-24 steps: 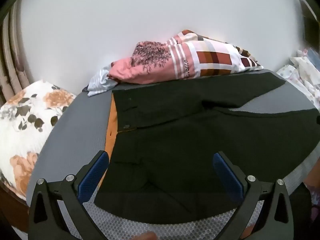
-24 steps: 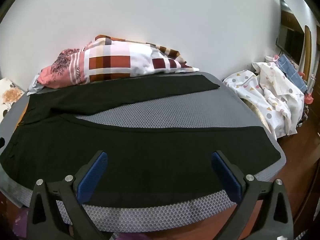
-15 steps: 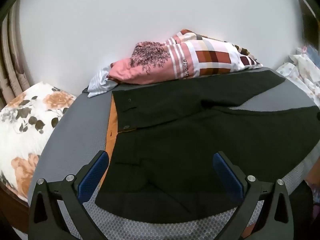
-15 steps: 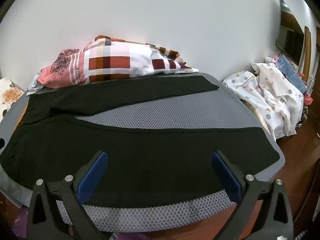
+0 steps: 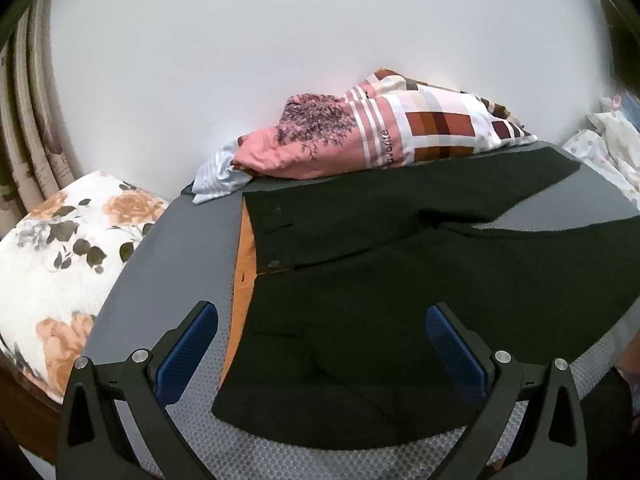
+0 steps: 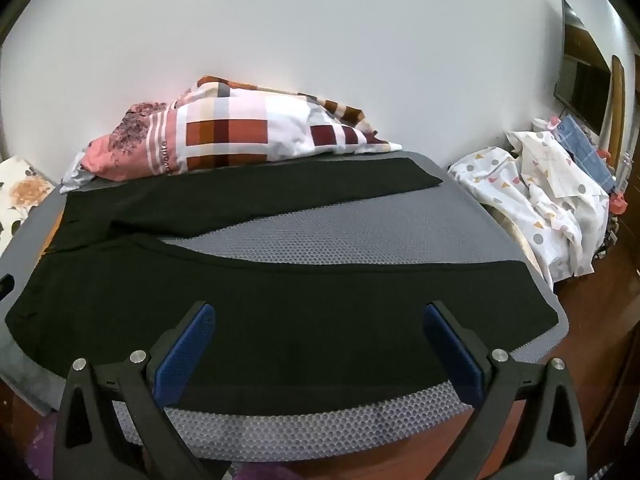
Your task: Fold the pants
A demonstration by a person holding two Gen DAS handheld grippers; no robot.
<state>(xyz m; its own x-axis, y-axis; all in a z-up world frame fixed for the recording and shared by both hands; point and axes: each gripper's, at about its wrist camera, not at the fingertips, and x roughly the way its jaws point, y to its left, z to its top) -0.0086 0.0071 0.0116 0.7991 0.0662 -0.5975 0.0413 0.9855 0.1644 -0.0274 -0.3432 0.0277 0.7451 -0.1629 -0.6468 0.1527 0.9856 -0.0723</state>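
Black pants (image 5: 400, 288) lie spread flat on a grey textured mattress (image 5: 168, 272), waistband to the left with orange lining (image 5: 245, 264) showing, the two legs (image 6: 304, 312) splayed apart toward the right. My left gripper (image 5: 322, 344) hovers open above the waist and hip area, blue pads wide, nothing between them. Over the near leg my right gripper (image 6: 320, 340) is open too, close to the mattress's front edge, empty.
A pink and checked folded quilt (image 6: 240, 140) lies along the wall behind the pants. A floral cushion (image 5: 68, 256) sits left of the mattress. White patterned bedding (image 6: 544, 196) is heaped at the right, with a dark wall screen (image 6: 580, 76) above it.
The left wrist view has shifted slightly, with the pants sitting a little further right in it. The right wrist view is nearly unchanged. Both grippers stay open.
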